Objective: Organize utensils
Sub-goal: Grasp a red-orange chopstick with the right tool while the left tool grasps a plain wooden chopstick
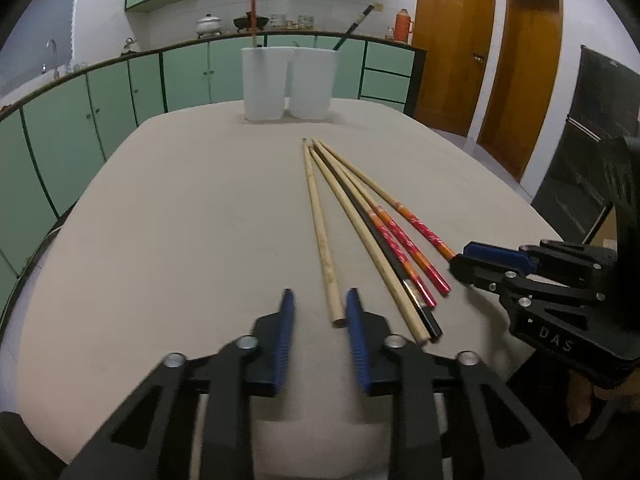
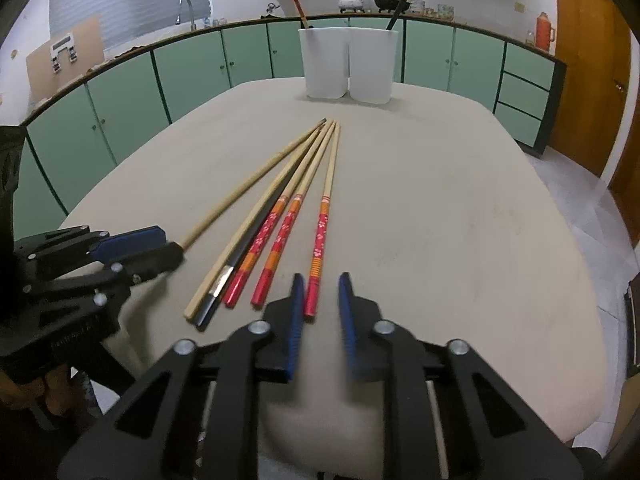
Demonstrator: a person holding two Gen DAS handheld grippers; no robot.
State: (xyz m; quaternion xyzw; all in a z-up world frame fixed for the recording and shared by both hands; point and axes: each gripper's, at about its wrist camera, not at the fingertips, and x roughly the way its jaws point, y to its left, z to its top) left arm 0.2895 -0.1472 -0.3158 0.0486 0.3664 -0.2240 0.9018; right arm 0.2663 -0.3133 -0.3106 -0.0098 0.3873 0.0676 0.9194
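Setting: kitchen with green cabinets [image 1: 120, 92], wooden doors [image 1: 452, 44] and a beige table [image 1: 180, 220] in the middle.
Holders: two white containers [image 2: 348, 64] stand touching each other at the far end of the table; a red-handled stick rises from the left one and a dark one from the right.
Chopsticks: six lie fanned on the table, tips converging toward the containers, butt ends toward the grippers.
Plain pair: one plain wooden chopstick [image 1: 322, 236] lies leftmost; a second plain one [image 1: 360, 236] lies beside the black chopstick [image 1: 384, 240].
Patterned set: three red-and-orange chopsticks [image 2: 284, 228] lie to the right of the black one.
Left gripper [image 1: 320, 304]: jaws apart, straddling the butt of the leftmost plain chopstick; the right pad sits just beside it; contact cannot be told.
Right gripper [image 2: 322, 288]: jaws apart around the butt of the rightmost patterned chopstick [image 2: 320, 240], which lies against the left pad, with a clear gap to the right pad.
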